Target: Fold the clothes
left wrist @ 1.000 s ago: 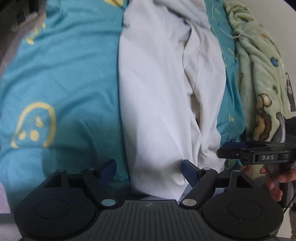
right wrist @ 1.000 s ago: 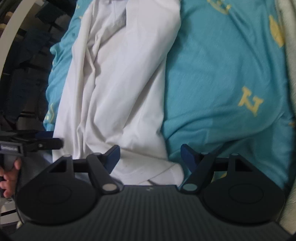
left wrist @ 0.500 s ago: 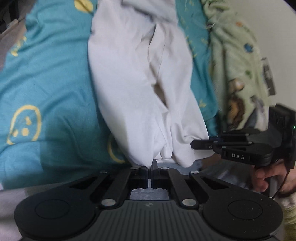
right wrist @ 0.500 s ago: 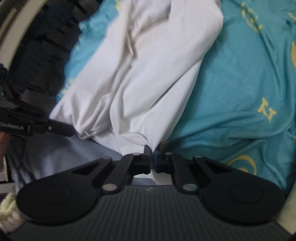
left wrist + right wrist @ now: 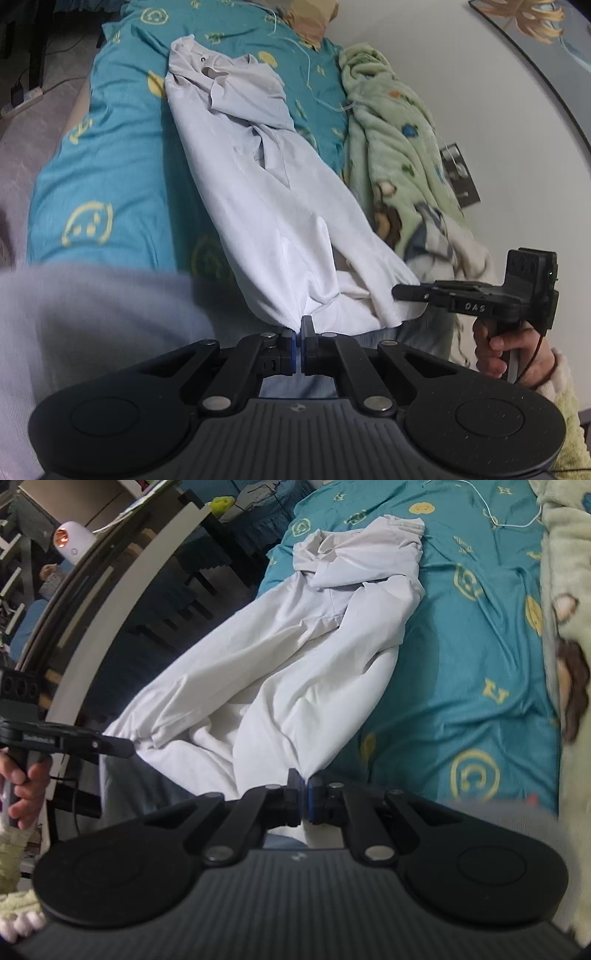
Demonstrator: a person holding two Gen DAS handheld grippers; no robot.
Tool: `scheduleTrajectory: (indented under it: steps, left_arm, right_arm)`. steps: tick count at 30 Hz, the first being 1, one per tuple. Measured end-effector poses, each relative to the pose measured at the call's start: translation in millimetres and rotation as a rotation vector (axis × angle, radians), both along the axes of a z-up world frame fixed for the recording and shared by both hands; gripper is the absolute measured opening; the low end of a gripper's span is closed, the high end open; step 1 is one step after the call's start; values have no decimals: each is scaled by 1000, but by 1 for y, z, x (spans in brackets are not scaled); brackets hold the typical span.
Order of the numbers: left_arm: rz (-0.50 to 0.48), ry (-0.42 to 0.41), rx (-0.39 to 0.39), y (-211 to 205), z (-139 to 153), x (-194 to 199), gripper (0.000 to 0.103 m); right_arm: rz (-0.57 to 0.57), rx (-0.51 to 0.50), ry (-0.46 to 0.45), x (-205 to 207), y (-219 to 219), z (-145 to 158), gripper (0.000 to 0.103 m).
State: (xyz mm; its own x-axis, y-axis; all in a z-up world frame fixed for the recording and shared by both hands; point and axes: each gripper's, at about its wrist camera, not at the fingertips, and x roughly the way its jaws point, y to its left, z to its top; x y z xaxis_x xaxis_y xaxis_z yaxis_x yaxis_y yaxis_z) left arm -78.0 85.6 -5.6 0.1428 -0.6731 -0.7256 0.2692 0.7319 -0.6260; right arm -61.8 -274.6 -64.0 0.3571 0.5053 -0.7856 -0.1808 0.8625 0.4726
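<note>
Pinching one white garment by its near hem, two grippers held it up off the teal bedsheet: the left gripper and right gripper each had jaws pressed together on a corner. One green blanket lay beside it; open sheet spread either side.

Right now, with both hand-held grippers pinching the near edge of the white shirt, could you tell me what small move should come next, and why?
Probably carry the near edge forward toward the collar end. The left hand-held gripper and right hand-held gripper each pinch a corner of the white shirt, whose near end hangs lifted while its far end lies on the teal bedsheet.
</note>
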Motion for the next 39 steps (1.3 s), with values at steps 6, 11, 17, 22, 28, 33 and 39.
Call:
scheduleTrajectory:
  steps: [6,11,17,22,28,33,39]
  left_arm:
    - [-4,-19,-22,11,-11,-51,2]
    - [47,-103,-32,18,7,-42,2]
    - [124,-264,-27,3,31,21,2]
    - [195,-360,-15,-22,25,100,2]
    - [235,-371,72,-48,-24,211,3]
    - [230,-303,135,-57,-94,289,3]
    - [239,-206,144,-56,-167,336,3]
  right_arm:
    - [6,23,-25,-52,5,7,6]
    - [-27,39,-68,-32,3,16,6]
    - [-138,82,-141,47,-13,23,6]
    - [-234,80,-180,129,-21,2,6]
    - [-275,38,-164,224,-21,-53,7]
    - [-236,-29,-119,283,-17,-113,7]
    - [-220,-10,-36,311,-20,-168,7]
